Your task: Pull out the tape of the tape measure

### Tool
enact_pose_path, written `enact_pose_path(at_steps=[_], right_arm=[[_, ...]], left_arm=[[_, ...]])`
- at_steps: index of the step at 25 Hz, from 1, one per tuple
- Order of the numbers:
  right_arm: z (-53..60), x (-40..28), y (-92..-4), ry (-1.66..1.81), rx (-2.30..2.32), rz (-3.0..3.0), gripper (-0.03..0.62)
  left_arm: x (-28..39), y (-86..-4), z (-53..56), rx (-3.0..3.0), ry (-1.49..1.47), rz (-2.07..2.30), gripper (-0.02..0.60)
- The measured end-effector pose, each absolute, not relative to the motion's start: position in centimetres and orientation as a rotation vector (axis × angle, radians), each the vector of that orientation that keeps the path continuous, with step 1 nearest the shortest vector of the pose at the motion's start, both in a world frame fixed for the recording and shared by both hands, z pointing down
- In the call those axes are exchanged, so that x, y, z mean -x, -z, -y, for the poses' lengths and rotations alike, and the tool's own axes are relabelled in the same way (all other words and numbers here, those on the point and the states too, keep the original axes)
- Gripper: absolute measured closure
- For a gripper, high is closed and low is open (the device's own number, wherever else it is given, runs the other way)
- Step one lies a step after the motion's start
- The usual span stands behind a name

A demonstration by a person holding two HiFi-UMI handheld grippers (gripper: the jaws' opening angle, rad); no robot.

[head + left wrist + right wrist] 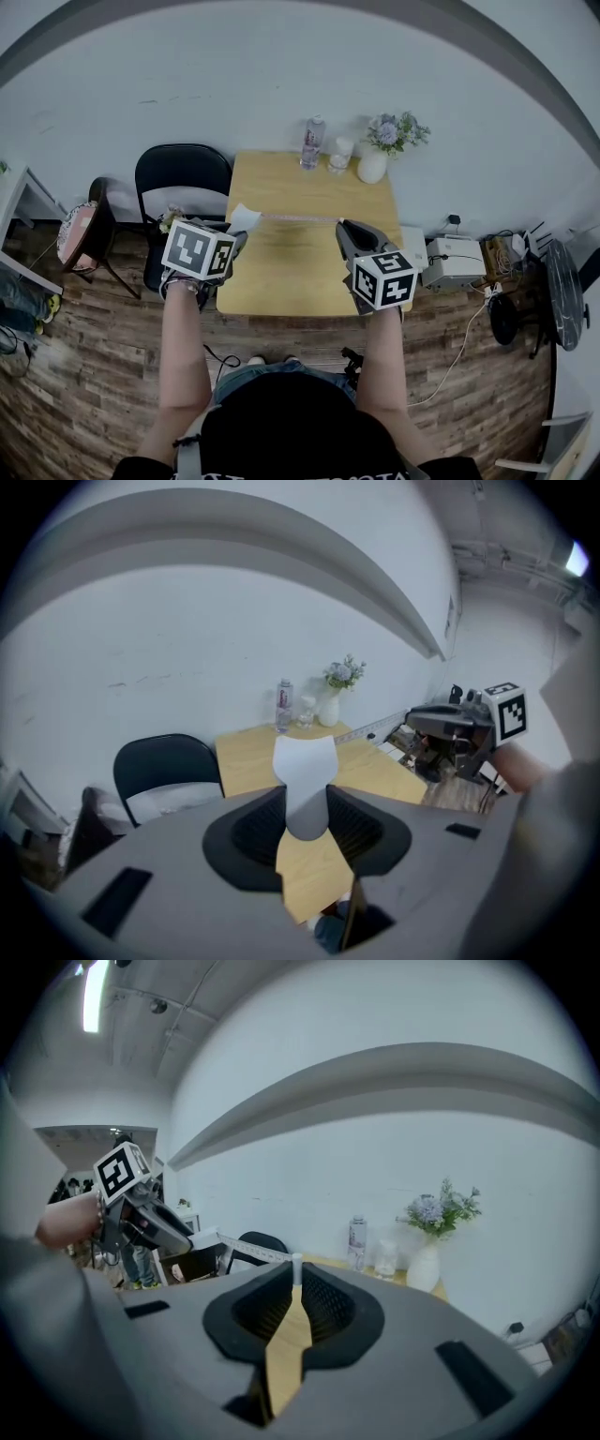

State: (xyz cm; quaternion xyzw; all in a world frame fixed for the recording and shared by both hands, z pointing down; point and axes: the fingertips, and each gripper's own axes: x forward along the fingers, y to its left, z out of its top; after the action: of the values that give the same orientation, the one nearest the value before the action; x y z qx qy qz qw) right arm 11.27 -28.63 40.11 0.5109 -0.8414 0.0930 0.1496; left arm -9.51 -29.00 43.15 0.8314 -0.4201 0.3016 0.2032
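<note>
**A:** Where the two forearms reach out past the near edge of the table point(281, 286), what are the grippers doing?

**B:** The left gripper point(232, 236) is clenched on the tape measure point(305, 771). Its pads press the sides of the white case, and the wider top of the case stands up out of the jaws. The right gripper point(349, 234) has its jaws drawn almost together on something thin and pale. That is probably the end tab of the tape point(253, 1250), though it is too small to be sure.

**A:** So where does the tape measure sit?

**B:** In the left gripper, over the left part of the wooden top and close to its left edge. The tape is pulled out of it and runs in a straight line across to the right gripper. The two grippers are held well apart, one toward each side of the table. Each gripper view shows the other gripper at the far end of the tape.

**A:** And beyond them?

**B:** At the far edge of the table stand a clear bottle point(312, 142), a small glass point(339, 156) and a white vase point(373, 165) holding pale flowers. They are close together, with the vase furthest right. A black chair point(183, 178) stands at the far left corner, tucked beside the table. Behind everything is a plain white wall point(281, 84).
</note>
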Motion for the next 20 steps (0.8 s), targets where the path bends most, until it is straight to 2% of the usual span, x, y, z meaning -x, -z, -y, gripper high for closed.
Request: enact_pose_path(at_steps=[20], right_arm=[[28.5, -16.5, -40.3, -0.288, -1.667, 2.239, 0.553]], left_arm=[[13.2, -44.5, 29.0, -2.211, -0.905, 1.302, 0.440]])
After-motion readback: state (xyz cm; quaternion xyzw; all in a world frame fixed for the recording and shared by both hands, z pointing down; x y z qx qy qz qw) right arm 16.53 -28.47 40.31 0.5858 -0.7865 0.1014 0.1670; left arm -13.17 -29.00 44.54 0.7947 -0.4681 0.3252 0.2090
